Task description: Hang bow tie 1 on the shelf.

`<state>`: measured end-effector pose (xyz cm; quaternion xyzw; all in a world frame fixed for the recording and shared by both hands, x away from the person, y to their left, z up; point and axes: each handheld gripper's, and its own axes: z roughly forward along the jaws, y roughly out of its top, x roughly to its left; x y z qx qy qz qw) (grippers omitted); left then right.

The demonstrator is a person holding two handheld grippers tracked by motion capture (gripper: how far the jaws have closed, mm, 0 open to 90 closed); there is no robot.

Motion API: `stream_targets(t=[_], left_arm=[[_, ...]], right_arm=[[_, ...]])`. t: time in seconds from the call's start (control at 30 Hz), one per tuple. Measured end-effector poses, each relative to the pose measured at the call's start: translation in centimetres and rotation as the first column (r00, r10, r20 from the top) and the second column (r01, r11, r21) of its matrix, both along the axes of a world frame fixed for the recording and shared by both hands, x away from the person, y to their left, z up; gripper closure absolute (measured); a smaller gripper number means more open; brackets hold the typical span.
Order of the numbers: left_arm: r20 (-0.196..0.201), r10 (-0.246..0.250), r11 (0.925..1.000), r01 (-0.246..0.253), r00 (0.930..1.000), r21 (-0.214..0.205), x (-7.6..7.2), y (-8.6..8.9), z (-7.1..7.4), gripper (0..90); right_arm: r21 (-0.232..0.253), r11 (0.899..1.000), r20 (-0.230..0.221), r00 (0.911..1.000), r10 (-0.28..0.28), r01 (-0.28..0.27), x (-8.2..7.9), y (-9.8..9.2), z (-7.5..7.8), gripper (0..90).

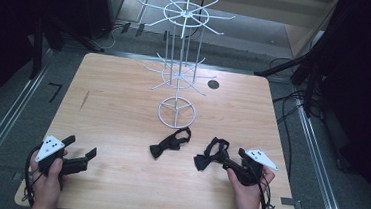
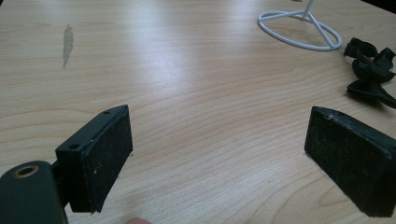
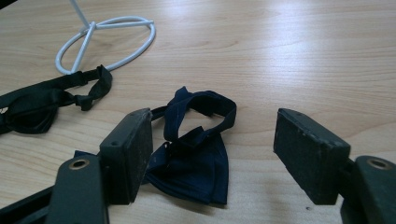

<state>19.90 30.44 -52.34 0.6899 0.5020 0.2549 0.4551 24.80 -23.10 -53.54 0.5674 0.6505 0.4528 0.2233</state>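
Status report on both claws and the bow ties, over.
Left claw open, nothing between its jaws. Right claw open around the navy bow tie, pads not pressing. Black bow tie lies beside the white wire rack. Nothing in the way.

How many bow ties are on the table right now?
2. A black bow tie lies just in front of the stand base; a navy bow tie lies between the open jaws of the right gripper.

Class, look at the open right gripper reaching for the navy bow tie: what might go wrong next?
1. The right gripper may pinch only the strap loop of the navy bow tie, so it dangles.
2. Dragging it could snag the black bow tie nearby.
3. The light wire stand might tip if bumped.
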Motion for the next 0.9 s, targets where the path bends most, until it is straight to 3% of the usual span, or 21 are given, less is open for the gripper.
stream_targets(t=[0.23,0.33,0.57,0.9], left_arm=[[0.003,-0.003,1.0000,0.003,1.0000,-0.002,0.0,0.0,0.0,8.5],[0.003,-0.002,1.0000,0.002,1.0000,-0.001,0.0,0.0,0.0,8.5],[0.001,-0.001,1.0000,0.001,1.0000,-0.002,0.0,0.0,0.0,8.5],[0.002,-0.004,1.0000,0.004,1.0000,0.001,0.0,0.0,0.0,8.5]], right_arm=[[-0.007,1.000,-0.023,0.9997,0.000,-0.001,1.0,0.4,-0.2,28.6],[-0.036,0.999,-0.048,0.9989,-0.003,0.002,1.6,0.9,-0.4,28.6],[-0.033,0.999,-0.069,0.9975,-0.014,0.011,2.2,1.0,-0.9,28.9],[-0.031,1.000,-0.075,0.9972,-0.004,0.002,3.1,1.4,-1.0,39.2]])
